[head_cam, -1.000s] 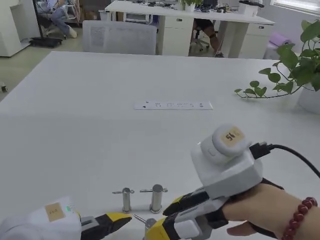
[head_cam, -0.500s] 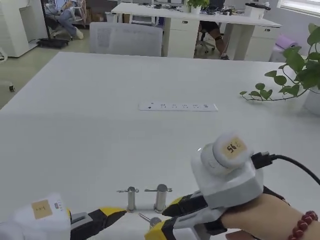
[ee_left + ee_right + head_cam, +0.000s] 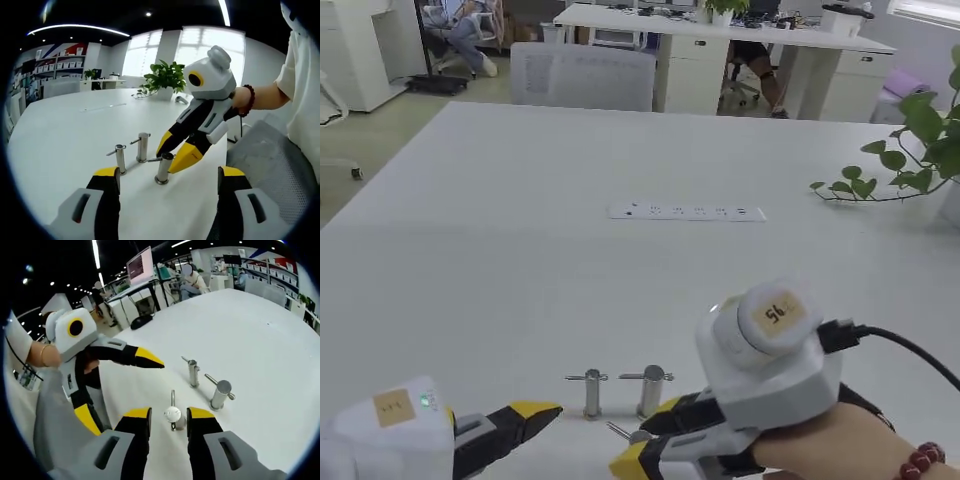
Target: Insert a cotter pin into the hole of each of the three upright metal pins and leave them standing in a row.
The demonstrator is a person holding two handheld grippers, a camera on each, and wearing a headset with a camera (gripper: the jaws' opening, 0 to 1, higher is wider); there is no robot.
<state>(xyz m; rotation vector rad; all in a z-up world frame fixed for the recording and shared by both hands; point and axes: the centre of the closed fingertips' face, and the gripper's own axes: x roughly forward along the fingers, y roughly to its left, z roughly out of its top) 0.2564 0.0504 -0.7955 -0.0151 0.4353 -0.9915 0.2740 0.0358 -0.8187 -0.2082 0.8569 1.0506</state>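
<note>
Three upright metal pins stand on the white table. The two far ones (image 3: 592,392) (image 3: 650,390) each carry a cotter pin through the top. The near pin (image 3: 172,416) has a cotter pin (image 3: 173,396) sticking out of its head. My right gripper (image 3: 169,415) straddles this pin's head with narrow gaps on both sides, open; in the head view, the right gripper (image 3: 648,433) is at the bottom. My left gripper (image 3: 169,172) is wide open and holds nothing, a short way from the near pin (image 3: 163,168). In the head view the left gripper (image 3: 525,418) is at the bottom left.
A white power strip (image 3: 687,212) lies flat mid-table. A potted plant (image 3: 910,150) trails leaves over the right edge. A grey chair (image 3: 582,76) and desks stand beyond the far edge. The right gripper's black cable (image 3: 905,345) runs off to the right.
My left gripper has drawn back to the left, away from the near pin's cotter pin. The right gripper stays around that pin. The head camera has shifted.
</note>
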